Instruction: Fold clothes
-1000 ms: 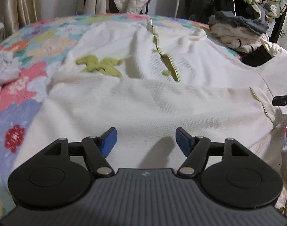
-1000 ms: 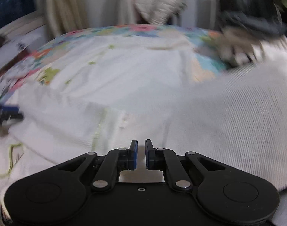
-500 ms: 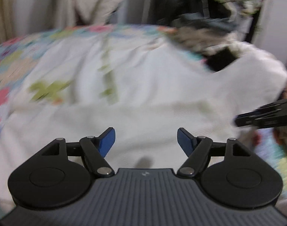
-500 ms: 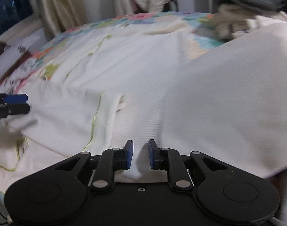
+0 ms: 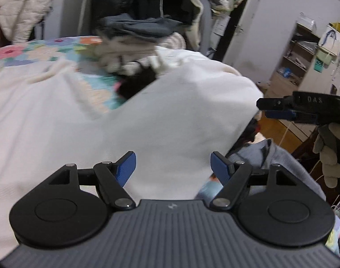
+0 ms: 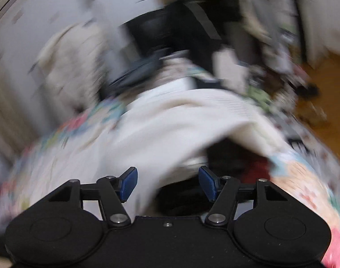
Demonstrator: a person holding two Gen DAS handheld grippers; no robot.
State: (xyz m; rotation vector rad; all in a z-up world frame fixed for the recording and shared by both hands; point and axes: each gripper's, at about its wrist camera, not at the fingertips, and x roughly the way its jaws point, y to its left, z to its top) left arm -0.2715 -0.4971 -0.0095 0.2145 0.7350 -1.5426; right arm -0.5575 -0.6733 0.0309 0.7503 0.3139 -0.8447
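Observation:
A large cream knit garment (image 5: 147,120) lies spread over the flower-patterned bed, one part folded over the rest. My left gripper (image 5: 172,169) hovers open just above its near edge, nothing between the blue pads. In the left wrist view the right gripper (image 5: 272,109) comes in from the right, close to the garment's far right fold. The right wrist view is heavily blurred: my right gripper (image 6: 167,182) stands open over the cream garment (image 6: 170,122), whose edge hangs loose in front of it.
A pile of grey and beige clothes (image 5: 138,42) sits at the bed's far side, with dark coats hanging behind. Grey-blue cloth (image 5: 266,156) lies at the bed's right edge. Wooden floor (image 5: 290,131) and shelves show to the right.
The right gripper has opened and let go of the cream garment, then swung quickly right. The left gripper has turned right, staying open.

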